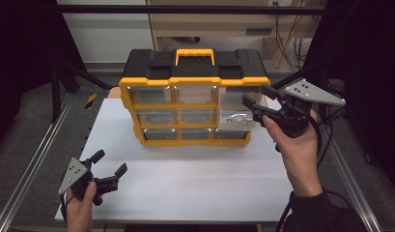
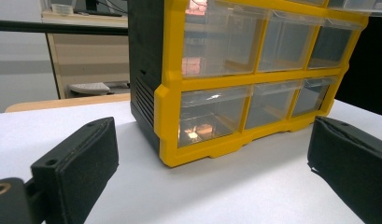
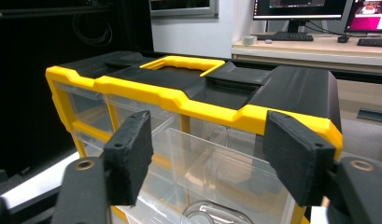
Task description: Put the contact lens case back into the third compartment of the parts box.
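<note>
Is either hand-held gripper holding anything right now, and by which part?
Nothing is held. The right hand-held gripper stands open around the pulled-out clear drawer; the left hand-held gripper is open over the table.

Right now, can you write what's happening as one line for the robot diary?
right gripper: open, at pulled-out middle-right drawer of organizer | left gripper: open, empty, above table

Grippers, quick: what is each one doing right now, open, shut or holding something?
Left gripper: open, nothing between its jaws, over the white table.
Right gripper: open, at the pulled-out clear plastic drawer of the yellow-and-black organiser; no grip.
</note>
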A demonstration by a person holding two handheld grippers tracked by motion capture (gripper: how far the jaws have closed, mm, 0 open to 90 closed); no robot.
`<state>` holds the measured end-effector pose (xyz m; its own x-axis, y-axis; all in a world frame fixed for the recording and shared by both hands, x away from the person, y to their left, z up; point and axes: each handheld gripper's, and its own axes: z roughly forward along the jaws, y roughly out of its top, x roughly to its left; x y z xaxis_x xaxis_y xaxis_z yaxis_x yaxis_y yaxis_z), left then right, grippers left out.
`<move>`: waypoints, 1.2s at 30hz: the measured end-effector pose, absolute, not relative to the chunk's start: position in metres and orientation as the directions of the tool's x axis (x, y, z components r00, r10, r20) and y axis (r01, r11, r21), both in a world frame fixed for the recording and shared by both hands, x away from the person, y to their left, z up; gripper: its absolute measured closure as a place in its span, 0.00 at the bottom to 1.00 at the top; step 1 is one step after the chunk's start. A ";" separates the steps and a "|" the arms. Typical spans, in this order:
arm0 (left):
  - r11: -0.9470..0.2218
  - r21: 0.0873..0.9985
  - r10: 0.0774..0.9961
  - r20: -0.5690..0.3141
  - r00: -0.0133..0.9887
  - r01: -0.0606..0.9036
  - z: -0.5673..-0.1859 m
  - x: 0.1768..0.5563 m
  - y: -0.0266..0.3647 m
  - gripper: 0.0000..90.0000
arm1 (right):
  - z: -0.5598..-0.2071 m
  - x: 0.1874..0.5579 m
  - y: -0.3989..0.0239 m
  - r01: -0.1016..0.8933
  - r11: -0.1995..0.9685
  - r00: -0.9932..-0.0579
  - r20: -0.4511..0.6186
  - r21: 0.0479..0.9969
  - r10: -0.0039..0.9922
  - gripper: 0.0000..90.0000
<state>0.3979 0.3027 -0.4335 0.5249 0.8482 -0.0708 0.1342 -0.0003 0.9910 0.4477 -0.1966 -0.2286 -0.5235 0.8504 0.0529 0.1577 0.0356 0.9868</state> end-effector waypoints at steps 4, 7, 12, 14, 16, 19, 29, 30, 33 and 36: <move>0.000 0.991 0.848 -0.071 0.525 0.135 -0.434 0.398 0.303 0.02 | -0.228 0.446 -0.199 0.153 0.028 -0.522 0.057 0.988 0.851 0.29; 0.000 0.991 0.848 -0.071 0.525 0.134 -0.434 0.398 0.302 0.02 | -0.228 0.446 -0.201 0.151 0.019 -0.516 0.062 0.988 0.855 0.24; 0.000 0.991 0.849 -0.071 0.524 0.134 -0.434 0.398 0.303 0.02 | -0.231 0.446 -0.204 0.137 0.004 -0.499 0.065 0.991 0.864 0.13; 0.001 0.991 0.849 -0.072 0.523 0.134 -0.434 0.398 0.302 0.02 | -0.232 0.446 -0.204 0.135 0.005 -0.499 0.064 0.991 0.864 0.08; 0.001 0.991 0.849 -0.071 0.523 0.134 -0.434 0.398 0.302 0.02 | -0.235 0.445 -0.203 0.134 0.010 -0.507 0.060 0.991 0.860 0.04; 0.000 0.991 0.850 -0.071 0.522 0.134 -0.433 0.398 0.302 0.02 | -0.238 0.443 -0.203 0.118 0.015 -0.515 0.049 0.993 0.856 0.03; 0.000 0.991 0.850 -0.071 0.521 0.134 -0.434 0.398 0.303 0.02 | -0.256 0.430 -0.212 0.080 0.017 -0.540 0.029 0.997 0.841 0.02; 0.000 0.991 0.850 -0.071 0.522 0.135 -0.434 0.398 0.303 0.02 | -0.258 0.429 -0.213 0.084 0.014 -0.540 0.034 0.996 0.841 0.02; 0.000 0.991 0.849 -0.071 0.523 0.135 -0.434 0.398 0.302 0.02 | -0.268 0.426 -0.218 0.086 0.017 -0.537 0.032 0.996 0.843 0.02; 0.000 0.991 0.850 -0.071 0.522 0.135 -0.434 0.398 0.302 0.02 | -0.279 0.422 -0.223 0.097 0.014 -0.532 0.040 0.995 0.846 0.04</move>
<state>0.3977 0.3025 -0.4338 0.5223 0.8498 -0.0711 0.1354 -0.0004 0.9908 0.4222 -0.2233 -0.2786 -0.5317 0.8460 0.0395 0.0969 0.0144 0.9952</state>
